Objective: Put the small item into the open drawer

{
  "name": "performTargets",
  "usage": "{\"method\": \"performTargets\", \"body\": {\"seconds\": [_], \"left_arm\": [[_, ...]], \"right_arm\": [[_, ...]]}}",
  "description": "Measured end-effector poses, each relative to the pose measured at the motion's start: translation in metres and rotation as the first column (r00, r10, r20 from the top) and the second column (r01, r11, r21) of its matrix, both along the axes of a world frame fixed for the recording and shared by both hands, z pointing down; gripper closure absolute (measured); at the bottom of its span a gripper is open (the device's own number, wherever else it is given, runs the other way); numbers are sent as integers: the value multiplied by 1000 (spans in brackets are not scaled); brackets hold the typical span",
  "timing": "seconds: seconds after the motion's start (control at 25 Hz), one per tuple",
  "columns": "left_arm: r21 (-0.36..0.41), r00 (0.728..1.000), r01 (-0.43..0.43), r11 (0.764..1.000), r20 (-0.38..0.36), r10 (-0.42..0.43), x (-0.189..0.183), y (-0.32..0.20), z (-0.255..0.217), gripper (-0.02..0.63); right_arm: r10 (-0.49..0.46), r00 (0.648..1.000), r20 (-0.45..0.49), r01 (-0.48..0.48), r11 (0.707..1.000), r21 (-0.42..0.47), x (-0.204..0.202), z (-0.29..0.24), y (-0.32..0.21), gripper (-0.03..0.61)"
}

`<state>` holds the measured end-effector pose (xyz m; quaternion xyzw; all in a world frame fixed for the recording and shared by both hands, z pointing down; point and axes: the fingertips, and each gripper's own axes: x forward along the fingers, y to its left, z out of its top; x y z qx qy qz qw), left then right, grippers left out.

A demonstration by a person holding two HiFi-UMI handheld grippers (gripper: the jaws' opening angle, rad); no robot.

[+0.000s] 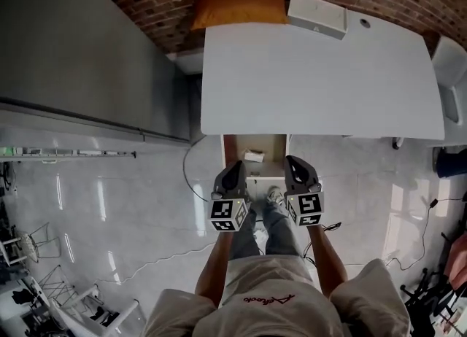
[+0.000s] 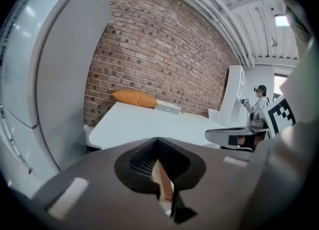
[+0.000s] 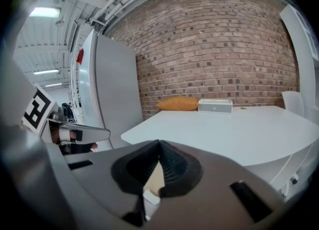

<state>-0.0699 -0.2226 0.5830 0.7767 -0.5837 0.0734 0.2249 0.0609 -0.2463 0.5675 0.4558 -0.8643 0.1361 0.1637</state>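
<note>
Under the front edge of the white table [image 1: 321, 80] an open drawer [image 1: 232, 149] shows its wooden inside. A small white item [image 1: 253, 156] lies in it. My left gripper [image 1: 235, 168] and right gripper [image 1: 294, 163] hang side by side just in front of the drawer, over the person's feet. Both are shut and hold nothing. In the left gripper view the jaws [image 2: 158, 139] meet at their tips, with the drawer's wood showing in the slit below. The right gripper view shows the same closed jaws [image 3: 159, 143], and a white corner is visible beneath them.
An orange cushion [image 1: 237, 9] and a white box [image 1: 317, 14] lie at the table's far edge against the brick wall. A tall grey cabinet [image 1: 87, 51] stands at the left, a white chair [image 1: 451, 73] at the right. Cables run over the glossy floor [image 1: 146, 211].
</note>
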Motion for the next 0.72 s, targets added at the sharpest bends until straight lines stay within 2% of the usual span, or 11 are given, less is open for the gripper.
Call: {"method": "performTargets", "body": {"seconds": [0.32,0.72], "left_arm": [[71,999,-10,997,43,7,-14,-14,-61,606],[188,996,-4,982,85,-13,-39,-28,-139,606]], "right_arm": [[29,999,17,-30,999,36,10,-47,-2,566],[87,996,27,-91,984,156,34,-123,-22,566]]}}
